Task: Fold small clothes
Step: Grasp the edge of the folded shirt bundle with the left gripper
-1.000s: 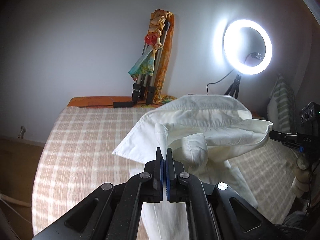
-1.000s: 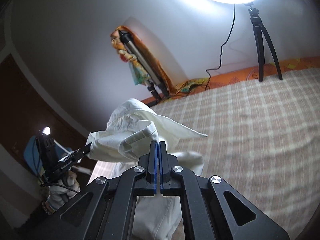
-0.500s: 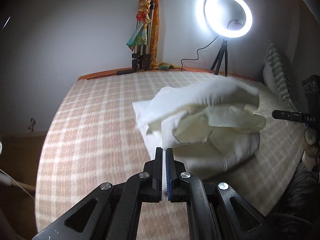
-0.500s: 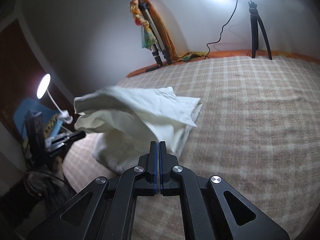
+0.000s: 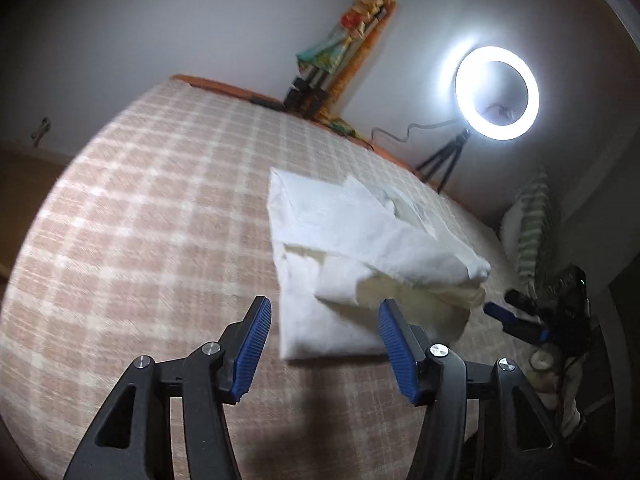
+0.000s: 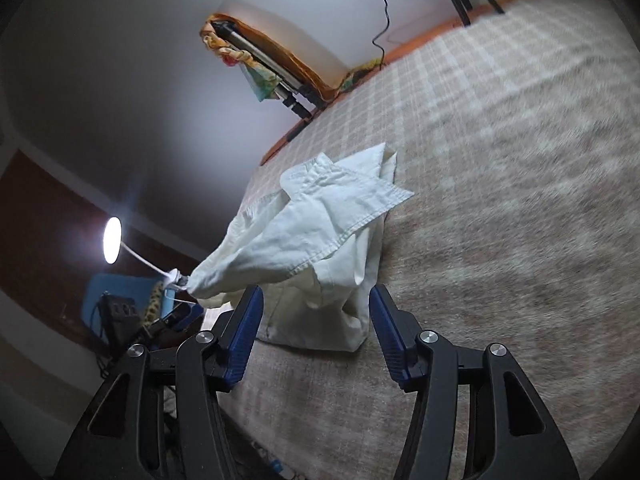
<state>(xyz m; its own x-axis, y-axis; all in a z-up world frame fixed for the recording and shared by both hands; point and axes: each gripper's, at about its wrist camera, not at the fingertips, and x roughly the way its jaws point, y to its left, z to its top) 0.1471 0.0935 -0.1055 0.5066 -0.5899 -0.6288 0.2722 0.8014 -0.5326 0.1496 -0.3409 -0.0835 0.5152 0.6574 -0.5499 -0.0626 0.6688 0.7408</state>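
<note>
Item: white garment (image 5: 360,252), loosely folded on checked bed (image 5: 140,220). Left gripper (image 5: 324,344) and right gripper (image 6: 316,328): both spread, empty. Risk: raised top flap may slump, undoing the fold.

Left gripper (image 5: 324,316) hangs above the surface, jaws spread wide, blue pads (image 5: 253,347) facing each other with nothing between them. Right gripper (image 6: 316,304) matches it: jaws parted wide, blue pads (image 6: 245,334) bare, gripping nothing. In the left view the right gripper (image 5: 516,322) shows at the far right edge, a gloved hand (image 5: 560,384) beneath it. Both point forward and slightly down.
</note>
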